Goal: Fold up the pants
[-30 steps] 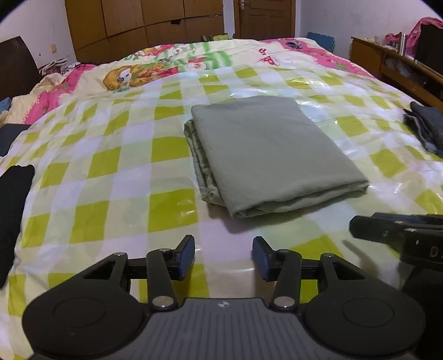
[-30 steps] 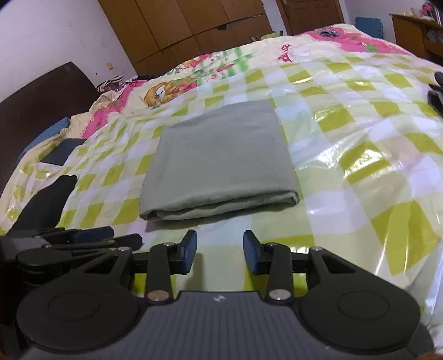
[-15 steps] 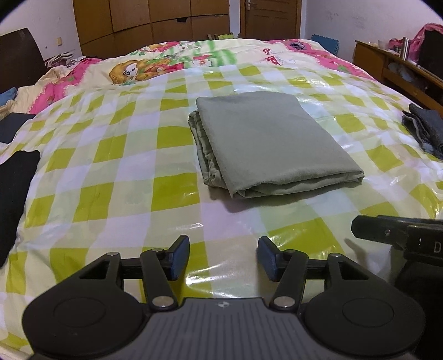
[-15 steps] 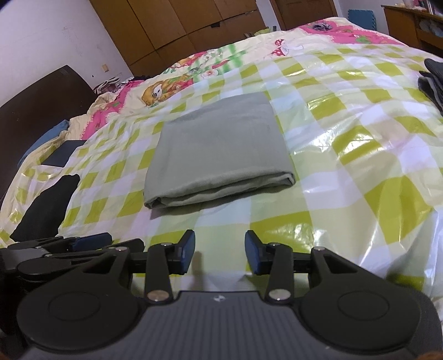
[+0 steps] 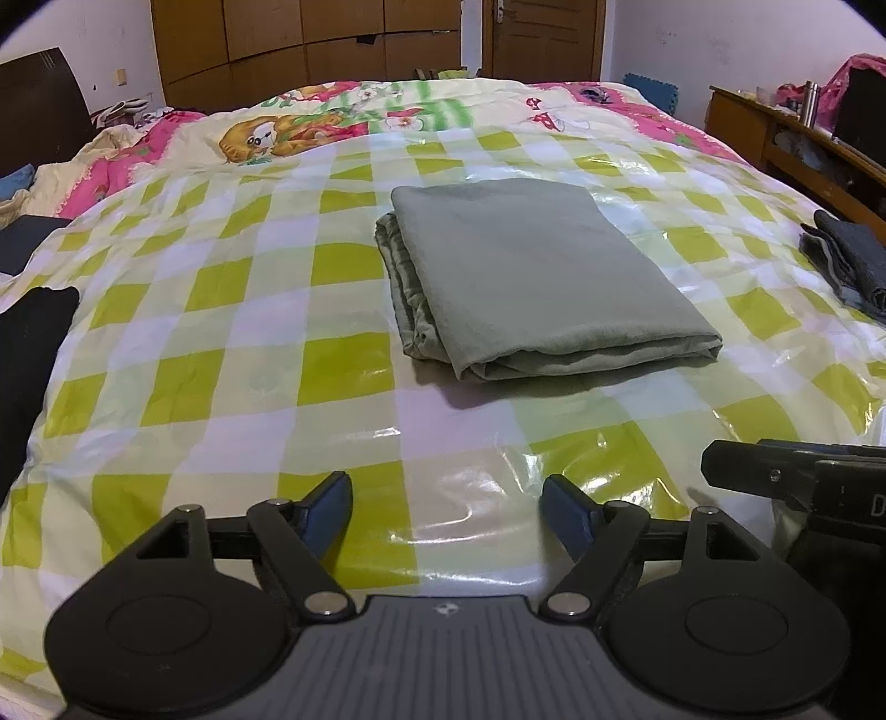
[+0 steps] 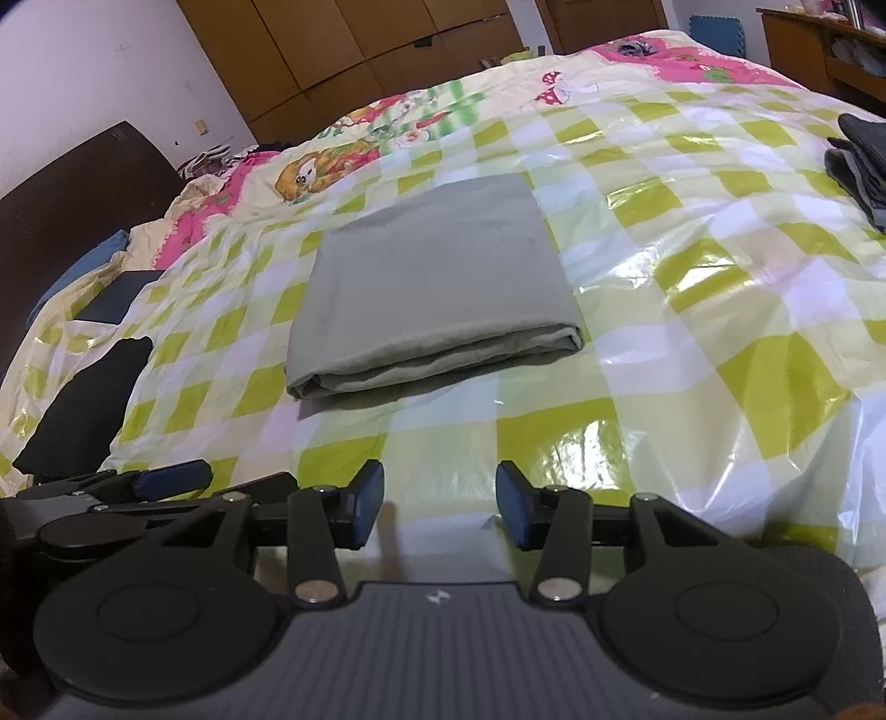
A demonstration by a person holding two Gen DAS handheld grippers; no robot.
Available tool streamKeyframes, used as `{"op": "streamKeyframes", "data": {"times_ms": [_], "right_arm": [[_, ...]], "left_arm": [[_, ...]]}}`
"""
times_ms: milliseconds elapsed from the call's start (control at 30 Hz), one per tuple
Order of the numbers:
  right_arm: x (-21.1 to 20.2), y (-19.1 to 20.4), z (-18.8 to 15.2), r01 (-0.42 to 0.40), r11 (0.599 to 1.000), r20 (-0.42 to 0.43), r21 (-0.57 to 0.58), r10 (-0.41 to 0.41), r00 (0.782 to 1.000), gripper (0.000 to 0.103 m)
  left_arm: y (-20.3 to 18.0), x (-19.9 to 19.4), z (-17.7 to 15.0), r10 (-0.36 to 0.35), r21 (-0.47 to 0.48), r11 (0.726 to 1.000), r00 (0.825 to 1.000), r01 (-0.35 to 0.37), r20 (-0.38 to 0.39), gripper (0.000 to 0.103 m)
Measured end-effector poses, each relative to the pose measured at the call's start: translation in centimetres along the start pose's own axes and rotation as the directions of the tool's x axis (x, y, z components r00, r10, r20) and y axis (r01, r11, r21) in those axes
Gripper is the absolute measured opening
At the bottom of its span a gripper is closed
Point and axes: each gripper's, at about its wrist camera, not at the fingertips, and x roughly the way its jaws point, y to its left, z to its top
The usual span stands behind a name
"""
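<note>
The grey-green pants (image 5: 531, 277) lie folded into a neat rectangle on the green-and-white checked plastic sheet (image 5: 232, 343) over the bed; the same pants (image 6: 432, 288) show in the right wrist view. My left gripper (image 5: 447, 512) hangs at the near edge of the bed, well short of the pants, its jaws opening wide with nothing between them. My right gripper (image 6: 440, 504) sits beside it to the right, also short of the pants, jaws opening and empty. Each gripper shows at the edge of the other's view.
A black garment (image 5: 27, 354) lies at the bed's left edge. A dark grey folded garment (image 5: 847, 260) rests at the right edge. A cartoon quilt (image 5: 332, 122) covers the far end, with wardrobes (image 5: 304, 44) behind and a wooden shelf (image 5: 786, 138) at right.
Both grippers' jaws have spread wider, the left much more than the right. The pants now look slightly farther away in both views.
</note>
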Motion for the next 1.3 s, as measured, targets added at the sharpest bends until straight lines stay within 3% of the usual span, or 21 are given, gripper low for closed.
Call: {"op": "streamKeyframes", "data": {"times_ms": [567, 1033, 1300], "right_arm": [[0.68, 0.51, -0.14, 0.02, 0.999, -0.041, -0.033, -0.021, 0.999, 0.051], [0.6, 0.77, -0.15, 0.022, 0.998, -0.034, -0.051, -0.024, 0.999, 0.052], [0.59, 0.91, -0.19, 0.028, 0.998, -0.032, -0.061, -0.03, 0.999, 0.052]], "left_arm": [[-0.07, -0.01, -0.35, -0.007, 0.005, 1.0, 1.0, 0.007, -0.003, 0.101], [0.26, -0.6, -0.28, 0.03, -0.007, 1.0, 0.999, -0.029, 0.022, 0.103], [0.51, -0.85, -0.28, 0.009, -0.024, 1.0, 1.0, -0.008, 0.021, 0.103]]}}
